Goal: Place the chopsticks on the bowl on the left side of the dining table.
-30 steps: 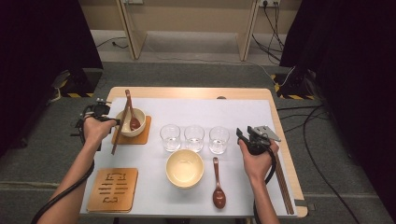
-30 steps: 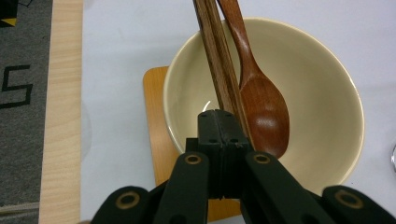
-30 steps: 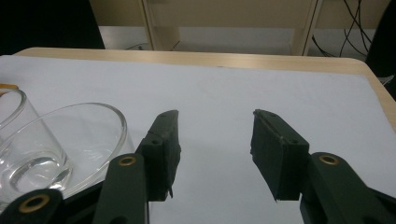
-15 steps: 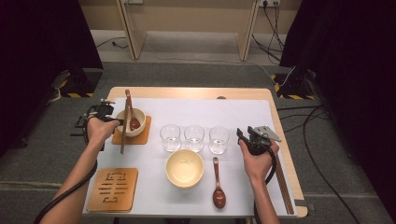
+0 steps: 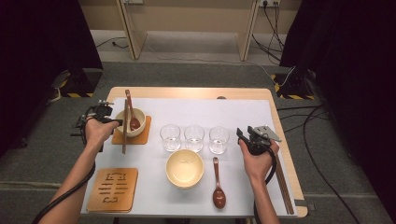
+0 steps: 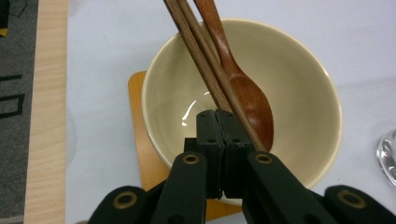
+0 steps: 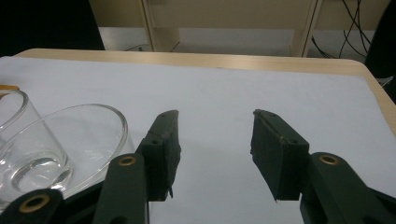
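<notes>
Chopsticks (image 5: 124, 126), a dark brown wooden pair, have swung upright across the far-left cream bowl (image 5: 122, 128); left gripper (image 6: 216, 116) pinches them, ready for placing, right gripper (image 7: 215, 154) spread empty.

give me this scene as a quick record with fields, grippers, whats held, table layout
left gripper: shut on the chopsticks, over the bowl on the coaster
right gripper: open, nothing between the jaws, right of the glasses
bowl on coaster: holds a wooden spoon
glasses: three in a row, mid table
second bowl: empty, below the glasses
second spoon: lies right of that bowl
spare coaster: bare, near left corner
second chopsticks: along right edge
</notes>
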`<state>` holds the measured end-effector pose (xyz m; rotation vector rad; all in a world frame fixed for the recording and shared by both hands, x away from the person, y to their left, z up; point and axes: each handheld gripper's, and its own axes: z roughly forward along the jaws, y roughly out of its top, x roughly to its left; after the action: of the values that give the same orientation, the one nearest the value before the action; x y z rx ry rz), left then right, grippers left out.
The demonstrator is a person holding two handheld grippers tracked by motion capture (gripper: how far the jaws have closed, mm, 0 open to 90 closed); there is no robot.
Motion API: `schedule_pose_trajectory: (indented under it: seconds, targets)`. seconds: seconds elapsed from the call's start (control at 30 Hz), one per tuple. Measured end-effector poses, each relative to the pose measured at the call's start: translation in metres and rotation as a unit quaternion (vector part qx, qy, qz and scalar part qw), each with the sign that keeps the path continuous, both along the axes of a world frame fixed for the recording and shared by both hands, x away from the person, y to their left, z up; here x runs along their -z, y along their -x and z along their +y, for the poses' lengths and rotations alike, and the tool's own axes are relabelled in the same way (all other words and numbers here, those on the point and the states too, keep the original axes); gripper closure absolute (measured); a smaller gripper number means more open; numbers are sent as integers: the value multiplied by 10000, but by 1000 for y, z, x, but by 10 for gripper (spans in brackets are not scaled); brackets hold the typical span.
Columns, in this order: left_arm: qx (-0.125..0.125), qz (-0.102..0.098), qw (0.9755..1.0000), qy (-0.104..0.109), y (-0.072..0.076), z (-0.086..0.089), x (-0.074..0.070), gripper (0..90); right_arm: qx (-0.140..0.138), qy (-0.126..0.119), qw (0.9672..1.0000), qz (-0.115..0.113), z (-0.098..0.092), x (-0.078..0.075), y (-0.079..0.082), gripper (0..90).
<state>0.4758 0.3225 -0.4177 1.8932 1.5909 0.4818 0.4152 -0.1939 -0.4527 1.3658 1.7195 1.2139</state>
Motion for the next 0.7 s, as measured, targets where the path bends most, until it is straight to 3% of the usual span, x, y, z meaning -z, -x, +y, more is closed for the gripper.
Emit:
schedule_pose_trajectory:
  seconds: [0.13,0.2,0.43,0.57,0.7]
  targets:
    - [116,-49,9999,4,9,3,-2,889,9,-21,10000,3,-1,0,1,520]
    - [258,-135,9995,124,21,6,-2,890,9,-25,10000,-3,-2,-1,1,520]
    - [433,-312,9985,74,48,13,-1,890,40,-36,10000,-19,-3,-3,2,521]
    - [686,-449,9966,-13,61,16,6,886,37,-34,10000,-31,-4,-3,2,522]
    - [1001,-583,9933,30,71,14,12,883,44,-34,10000,-37,-4,-3,2,522]
